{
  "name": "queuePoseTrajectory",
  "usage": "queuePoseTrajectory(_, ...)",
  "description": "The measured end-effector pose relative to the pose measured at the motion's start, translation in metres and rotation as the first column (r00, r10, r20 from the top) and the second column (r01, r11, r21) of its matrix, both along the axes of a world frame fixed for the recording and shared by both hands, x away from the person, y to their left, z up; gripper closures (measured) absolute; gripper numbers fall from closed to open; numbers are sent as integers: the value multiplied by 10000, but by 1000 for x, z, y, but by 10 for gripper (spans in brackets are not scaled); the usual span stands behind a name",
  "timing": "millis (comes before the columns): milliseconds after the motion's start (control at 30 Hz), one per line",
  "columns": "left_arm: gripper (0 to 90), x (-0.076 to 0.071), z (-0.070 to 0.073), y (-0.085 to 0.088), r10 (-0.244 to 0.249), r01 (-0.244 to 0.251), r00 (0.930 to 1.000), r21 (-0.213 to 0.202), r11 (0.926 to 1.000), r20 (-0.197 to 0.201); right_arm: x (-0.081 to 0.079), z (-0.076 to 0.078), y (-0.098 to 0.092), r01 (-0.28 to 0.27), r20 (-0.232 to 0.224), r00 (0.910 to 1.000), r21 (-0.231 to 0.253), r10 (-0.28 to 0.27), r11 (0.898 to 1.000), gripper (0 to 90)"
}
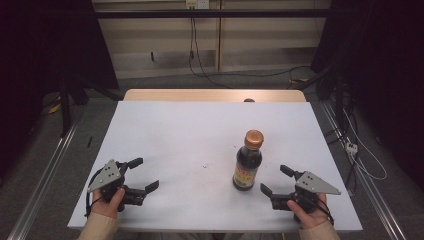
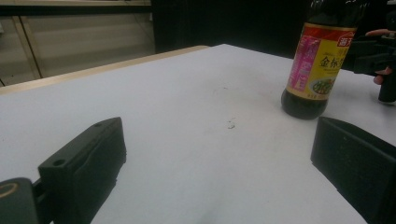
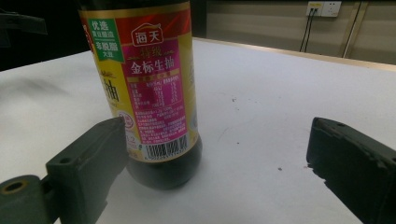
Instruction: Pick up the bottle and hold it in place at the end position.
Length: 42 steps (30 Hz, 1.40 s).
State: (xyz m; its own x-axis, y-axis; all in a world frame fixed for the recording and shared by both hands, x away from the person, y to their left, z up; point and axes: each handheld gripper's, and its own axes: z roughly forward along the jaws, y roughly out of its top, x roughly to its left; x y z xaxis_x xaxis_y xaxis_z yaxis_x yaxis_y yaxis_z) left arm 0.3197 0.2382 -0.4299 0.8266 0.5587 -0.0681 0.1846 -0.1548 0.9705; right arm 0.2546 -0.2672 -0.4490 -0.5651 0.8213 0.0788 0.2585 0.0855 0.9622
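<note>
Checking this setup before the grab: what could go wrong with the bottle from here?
1. The bottle is tall, narrow and stands free on the table; a nudge high up from the right tool could tip it.
2. In the right gripper view the bottle sits toward one jaw, not centred, so closing may push it sideways.
3. The left tool is open and far off, likely too far to steady it.

bottle (image 2: 314,70) cap: cut off at top edge | label text: blurred

bottle label (image 3: 149,88): 海天 | 金标生抽 | green tag: 优选 黄豆酿造 零添加
</note>
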Motion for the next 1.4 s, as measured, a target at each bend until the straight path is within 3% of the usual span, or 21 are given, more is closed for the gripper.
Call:
queuePoseTrajectory(133, 32, -1, 1, 1, 51, -51, 9999, 40, 10000, 158, 0, 0, 1, -65, -15, 10000, 19, 65, 10000, 48)
queuePoseTrajectory(567, 33, -1, -1, 1, 58, -59, 10000, 98, 9999, 79, 3, 2, 5, -451, -42, 9990, 148, 451, 9989, 31)
queuePoseTrajectory(833, 32, 0, -1, 1, 0, 0, 10000, 15, 10000, 88, 7, 11, 17, -969, 216, 9951, 61, 967, 9953, 20)
queuePoseTrajectory(1400, 32, 0, -2, -1, -79, 78, 9999, 64, 9999, 83, 22, 36, 36, -1015, 208, 9947, 414, 1007, 9940, 10)
